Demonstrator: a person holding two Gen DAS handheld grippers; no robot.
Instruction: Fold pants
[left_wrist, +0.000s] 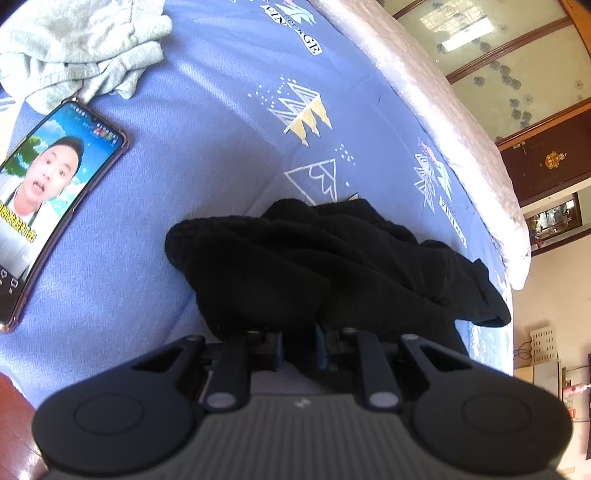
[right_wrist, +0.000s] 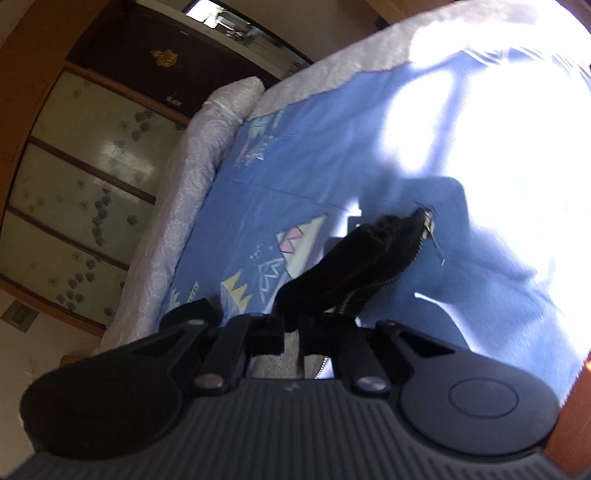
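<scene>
Gripping the black pants (left_wrist: 332, 258) bunched low-centre on the bed (left_wrist: 166, 240), both the left claw (left_wrist: 299, 343) and right claw (right_wrist: 291, 332) are clenched on cloth; next, I'd judge, spread them flat.

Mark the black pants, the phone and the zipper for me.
black pants (left_wrist: 332, 258), left wrist view, middle of the bunched fabric.
phone (left_wrist: 48, 206), left wrist view, centre of its lit screen.
zipper (right_wrist: 424, 225), right wrist view, metal end on the raised pants edge.
</scene>
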